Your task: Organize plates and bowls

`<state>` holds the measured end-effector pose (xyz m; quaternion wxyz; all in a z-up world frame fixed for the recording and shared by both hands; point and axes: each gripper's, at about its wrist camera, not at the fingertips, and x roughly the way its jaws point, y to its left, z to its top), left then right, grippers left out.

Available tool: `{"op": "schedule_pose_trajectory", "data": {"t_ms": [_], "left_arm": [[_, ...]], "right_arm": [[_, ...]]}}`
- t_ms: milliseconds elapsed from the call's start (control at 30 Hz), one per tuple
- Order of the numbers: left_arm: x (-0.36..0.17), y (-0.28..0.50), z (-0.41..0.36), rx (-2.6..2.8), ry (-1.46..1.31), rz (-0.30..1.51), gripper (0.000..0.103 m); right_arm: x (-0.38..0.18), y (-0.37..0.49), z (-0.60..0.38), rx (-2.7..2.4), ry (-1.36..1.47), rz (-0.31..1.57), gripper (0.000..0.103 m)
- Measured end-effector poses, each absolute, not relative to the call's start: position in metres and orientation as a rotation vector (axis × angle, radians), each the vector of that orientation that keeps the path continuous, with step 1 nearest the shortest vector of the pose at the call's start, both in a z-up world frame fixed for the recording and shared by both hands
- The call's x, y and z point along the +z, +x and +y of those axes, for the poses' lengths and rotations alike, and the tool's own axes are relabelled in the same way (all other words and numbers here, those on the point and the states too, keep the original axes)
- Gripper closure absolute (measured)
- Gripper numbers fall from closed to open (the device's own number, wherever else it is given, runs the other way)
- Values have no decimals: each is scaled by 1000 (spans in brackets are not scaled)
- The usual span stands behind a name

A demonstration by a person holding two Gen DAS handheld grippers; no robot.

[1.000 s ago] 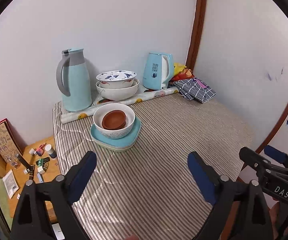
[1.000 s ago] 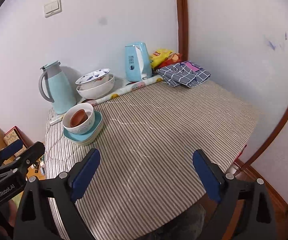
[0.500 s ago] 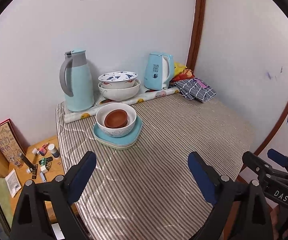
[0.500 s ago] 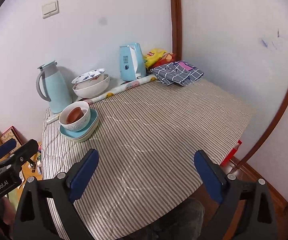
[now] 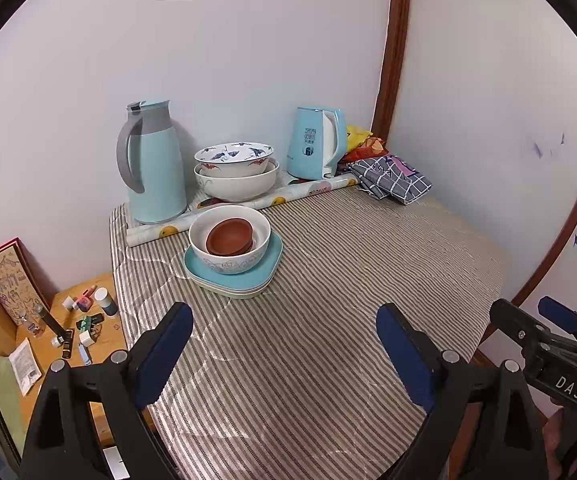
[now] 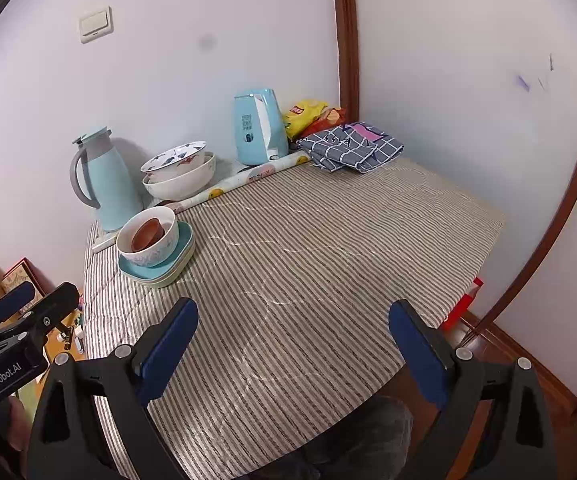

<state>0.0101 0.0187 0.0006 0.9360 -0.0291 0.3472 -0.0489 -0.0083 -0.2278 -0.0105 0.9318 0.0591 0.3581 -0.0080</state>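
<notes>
My left gripper (image 5: 284, 344) and right gripper (image 6: 292, 344) both hang over the striped bench (image 5: 328, 320), fingers (image 5: 164, 352) spread wide, nothing between them. Ahead-left of my left fingers sit the stacked teal plates (image 5: 248, 276) w/ a white bowl (image 5: 229, 240) on top and a small brown bowl (image 5: 229, 237) inside it. Further behind, near the wall, two big white bowls (image 5: 235, 176) are nested, betw. the thermos (image 5: 154, 164) and the kettle (image 5: 316, 148). Far right of them lies a folded checked cloth (image 5: 392, 178).
</notes>
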Motion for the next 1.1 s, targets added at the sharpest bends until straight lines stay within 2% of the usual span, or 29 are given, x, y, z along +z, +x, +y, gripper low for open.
{"op": "schedule_pose_trajectory", "data": {"t_ms": [1100], "left_arm": [[1, 6, 20, -98, -74, 714, 10]], "right_arm": [[-7, -13, -217, -12, 96, 723, 8]]}}
